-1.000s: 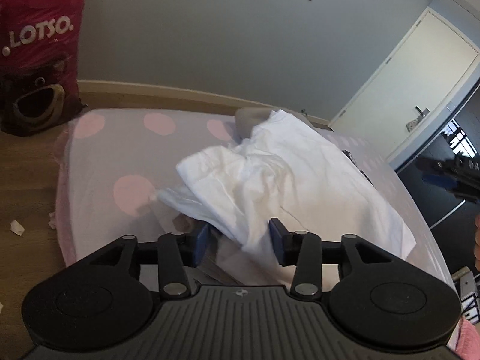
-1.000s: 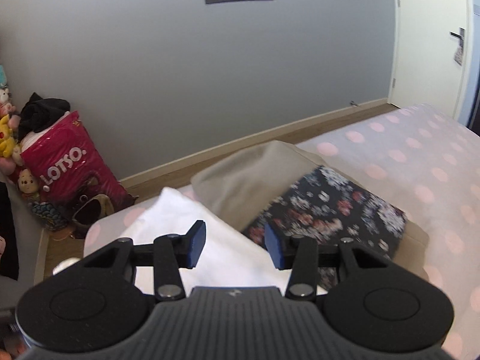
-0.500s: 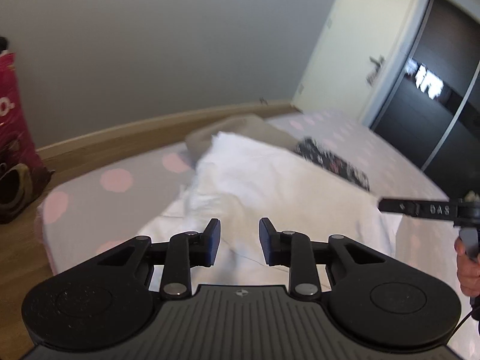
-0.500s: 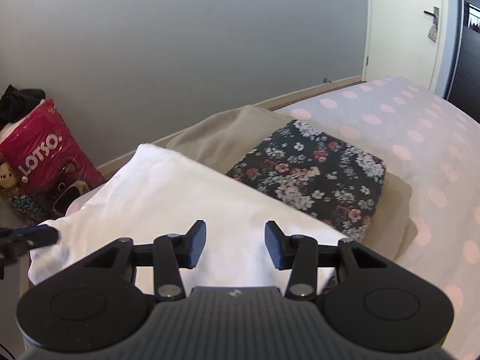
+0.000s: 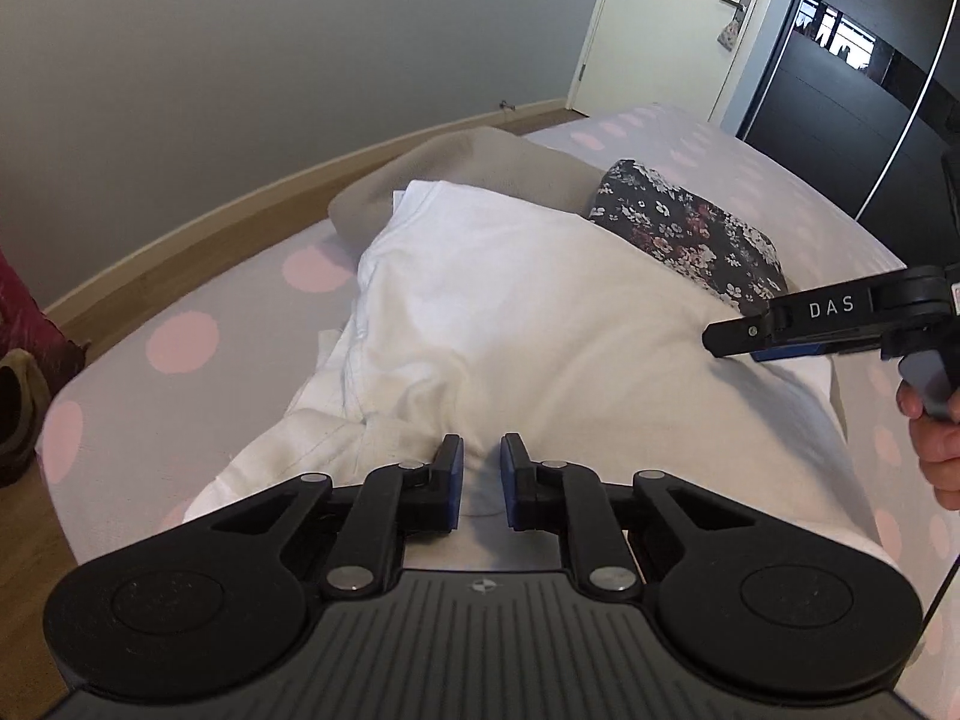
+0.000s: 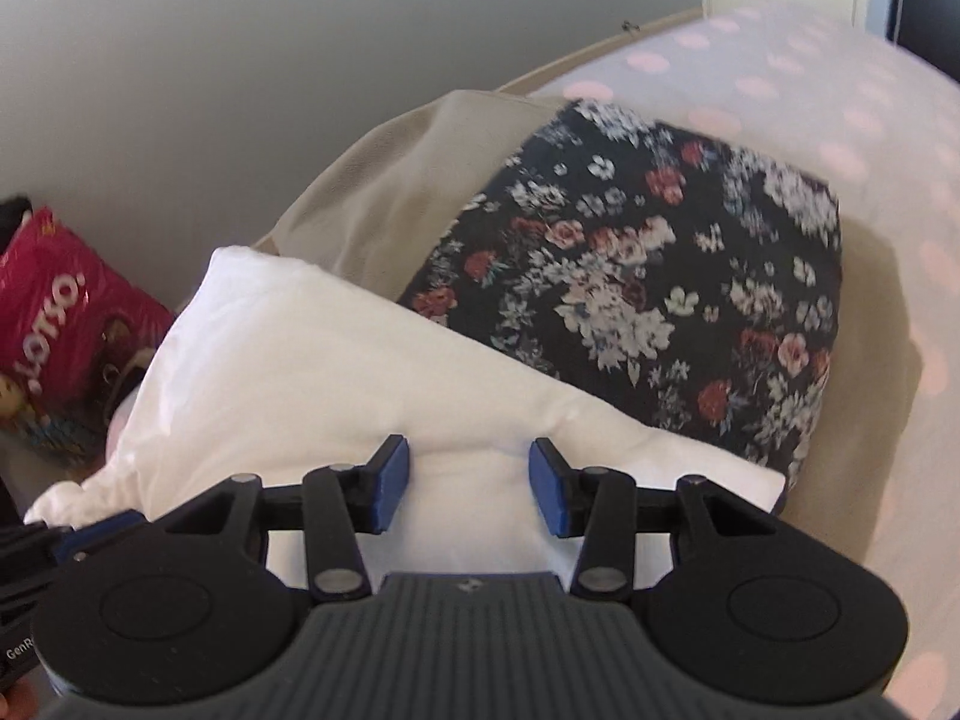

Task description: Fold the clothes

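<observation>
Left wrist view: your left gripper (image 5: 480, 483) is closing w/ a ridge of the white garment (image 5: 540, 324) between its jaws, at the near hem where the cloth bunches. Pads aren't pressing yet as far as I can tell, a narrow gap shows. The garment lies spread on the polka-dot bed (image 5: 180, 360), its far edge lapping a beige cloth (image 5: 480, 162) and a floral folded piece (image 5: 690, 228).

Right wrist view: your right gripper (image 6: 470, 483) sits half open, jaws astride a raised fold at the garment's right edge, not clenched, nothing gripped.

Tips for this step, as I read it (pinching both near corners before a fold):
- Let the left finish closing before you lift, else the ridge slips out.
- Close the right on one layer edge only; the fold there looks doubled, so you may grab two layers.
- Keep the right tips off the floral piece, it's just beside the fold.
- Lift both sides together, evenly, so the cloth stays taut and the crumpled left sleeve area (image 5: 336, 420) pulls flat.
</observation>
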Motion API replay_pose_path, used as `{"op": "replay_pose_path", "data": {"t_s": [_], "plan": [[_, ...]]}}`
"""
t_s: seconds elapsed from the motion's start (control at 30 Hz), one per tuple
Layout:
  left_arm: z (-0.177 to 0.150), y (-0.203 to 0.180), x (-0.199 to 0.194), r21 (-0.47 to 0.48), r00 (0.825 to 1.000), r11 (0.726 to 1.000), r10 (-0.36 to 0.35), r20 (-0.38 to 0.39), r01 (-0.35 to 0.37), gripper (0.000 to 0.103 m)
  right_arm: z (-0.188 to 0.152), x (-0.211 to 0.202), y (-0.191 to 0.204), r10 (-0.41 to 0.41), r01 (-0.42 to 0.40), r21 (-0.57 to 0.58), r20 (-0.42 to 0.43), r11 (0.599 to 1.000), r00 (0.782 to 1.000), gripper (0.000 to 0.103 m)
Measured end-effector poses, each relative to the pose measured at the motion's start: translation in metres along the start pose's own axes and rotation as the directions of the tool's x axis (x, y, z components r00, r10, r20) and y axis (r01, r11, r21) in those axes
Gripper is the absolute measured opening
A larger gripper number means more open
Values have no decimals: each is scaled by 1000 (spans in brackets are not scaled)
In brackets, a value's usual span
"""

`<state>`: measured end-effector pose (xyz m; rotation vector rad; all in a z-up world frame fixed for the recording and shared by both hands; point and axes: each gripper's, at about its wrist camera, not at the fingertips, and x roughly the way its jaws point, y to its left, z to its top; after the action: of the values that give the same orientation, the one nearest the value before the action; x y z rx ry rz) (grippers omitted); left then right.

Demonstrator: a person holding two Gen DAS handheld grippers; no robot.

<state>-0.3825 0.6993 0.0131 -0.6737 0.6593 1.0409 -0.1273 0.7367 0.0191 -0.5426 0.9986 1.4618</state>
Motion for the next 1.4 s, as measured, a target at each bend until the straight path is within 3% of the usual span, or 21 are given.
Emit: {"op": "replay_pose_path", "data": {"t_s": [0.17, 0.27, 0.4, 0.5, 0.63, 0.73, 0.83, 0.93, 1.13, 1.23, 1.3, 1.4], "plan": [[-1, -7, -5, 21, 999, 999, 37, 3, -37, 9, -1, -10, 12, -33, 33, -19, 15, 999, 999, 48], [-4, -15, -26, 51, 998, 998, 45, 51, -47, 10, -7, -33, 24, -60, 62, -28, 46, 998, 997, 47], [-10, -27, -53, 88, 994, 996, -18, 105, 9, 10, -23, -69, 43, -44, 50, -83, 67, 995, 997, 43], [-18, -43, -64, 148, 993, 987, -74, 90, 60, 10, -42, -79, 59, -42, 43, -133, 15, 990, 999, 42], [-29, -58, -60, 219, 996, 973, -85, 18, 79, 10, -70, -78, 77, -60, 45, -182, -77, 982, 995, 42], [-37, -56, -44, 237, 996, 968, -65, -55, 76, 10, -86, -62, 73, -73, 56, -169, -97, 984, 993, 43], [-41, -45, -34, 221, 992, 970, -79, -95, 99, 10, -95, -50, 61, -58, 45, -116, -109, 992, 992, 51], [-43, -42, -32, 217, 991, 970, -94, -97, 113, 10, -98, -49, 58, -54, 44, -104, -97, 994, 994, 53], [-49, -51, -45, 254, 997, 965, -63, -38, 70, 10, -107, -65, 60, -81, 79, -47, -35, 996, 996, 53], [-52, -50, -60, 248, 997, 966, -83, 8, 78, 11, -116, -88, 59, -74, 75, -24, 20, 997, 997, 41], [-53, -50, -68, 247, 995, 965, -98, 30, 88, 11, -126, -102, 57, -62, 62, -1, 45, 998, 997, 27], [-54, -47, -65, 240, 997, 968, -72, 16, 66, 11, -143, -108, 51, -55, 53, 31, 56, 998, 997, 23]]}}
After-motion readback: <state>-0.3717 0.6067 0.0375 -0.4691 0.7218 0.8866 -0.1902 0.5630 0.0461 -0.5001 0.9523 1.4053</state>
